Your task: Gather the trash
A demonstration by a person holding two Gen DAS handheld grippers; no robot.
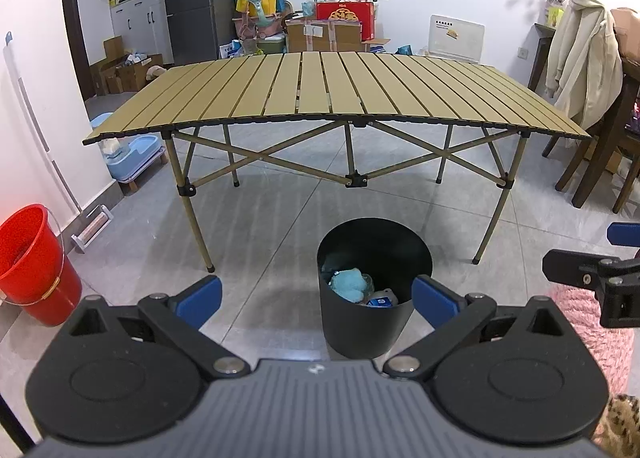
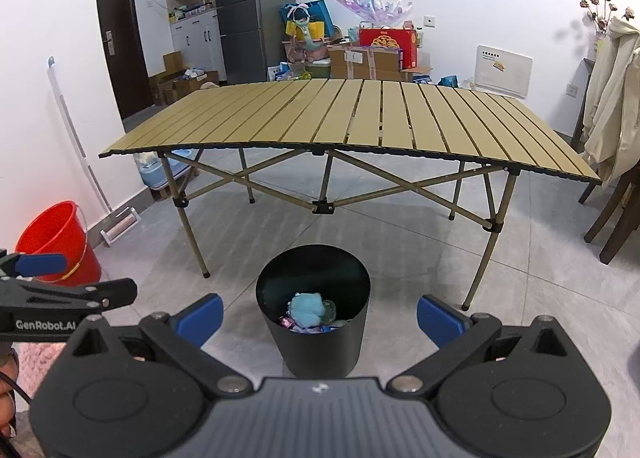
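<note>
A black round trash bin [image 1: 372, 338] stands on the floor in front of the folding table. It holds a crumpled blue tissue [image 1: 350, 283] and small wrappers [image 1: 380, 300]. It also shows in the right wrist view [image 2: 316, 350] with the blue tissue [image 2: 307, 308] inside. My left gripper [image 1: 316, 298] is open and empty, held above and in front of the bin. My right gripper [image 2: 319, 317] is open and empty, also above the bin. Each gripper shows at the edge of the other's view.
A tan slatted folding table [image 1: 320, 90] stands behind the bin, its top bare. A red bucket [image 1: 32, 266] sits at the left wall. A wooden chair with a cream jacket [image 1: 580, 58] is at the right. Boxes [image 1: 328, 30] line the far wall. A pink rug [image 1: 592, 322] lies at the right.
</note>
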